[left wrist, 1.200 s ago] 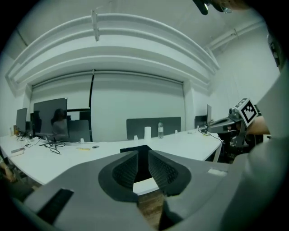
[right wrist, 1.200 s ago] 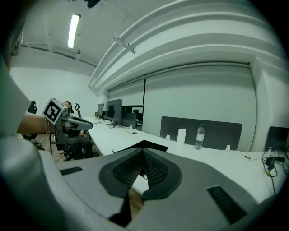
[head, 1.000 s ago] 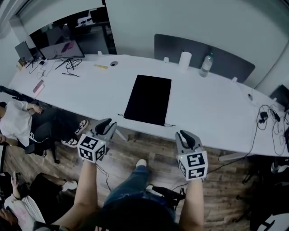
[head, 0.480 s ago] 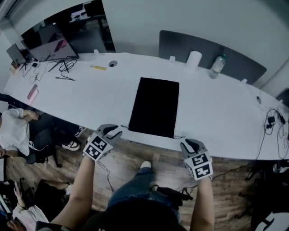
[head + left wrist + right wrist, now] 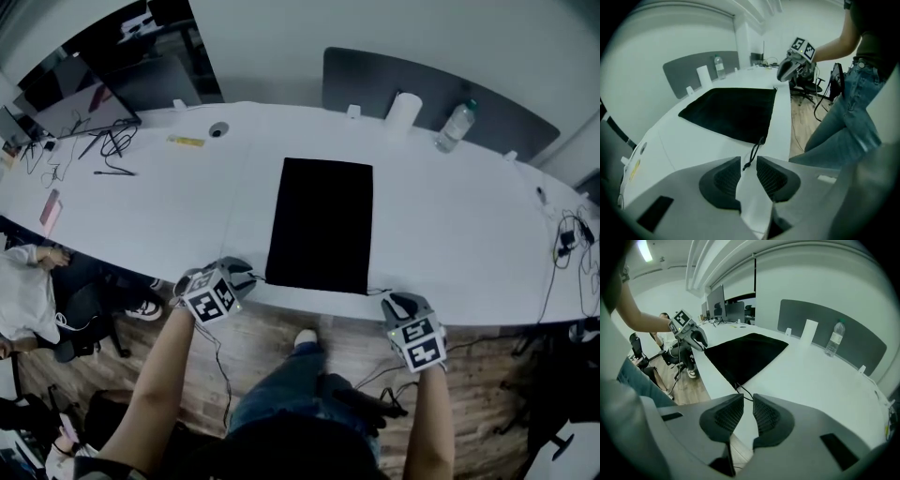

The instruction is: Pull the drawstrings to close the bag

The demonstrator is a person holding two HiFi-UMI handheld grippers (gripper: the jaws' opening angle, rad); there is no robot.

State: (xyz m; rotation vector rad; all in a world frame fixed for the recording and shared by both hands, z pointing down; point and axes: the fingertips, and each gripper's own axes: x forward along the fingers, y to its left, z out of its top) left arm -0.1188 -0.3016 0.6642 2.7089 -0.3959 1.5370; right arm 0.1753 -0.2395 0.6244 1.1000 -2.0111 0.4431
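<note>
Limply, a rectangular black cloth bag (image 5: pixel 321 225) lies on a white table (image 5: pixel 469 234).

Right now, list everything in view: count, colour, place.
table: 1, white, spans the view
bag: 1, black, flat by table's near edge
drawstrings: 2, black, at bag's near corners
water bottle: 1, clear, far edge
paper roll: 1, white, beside water bottle
divider panel: 1, grey, behind far edge
cables: several, black, both table ends
seated person: 1, white top, left of table
left gripper: 1, grey, open, jaws just opening; drawstring end in gap, unpinched
right gripper: 1, grey, open, jaws just closing; cord ahead of tips, nothing gripped
</note>
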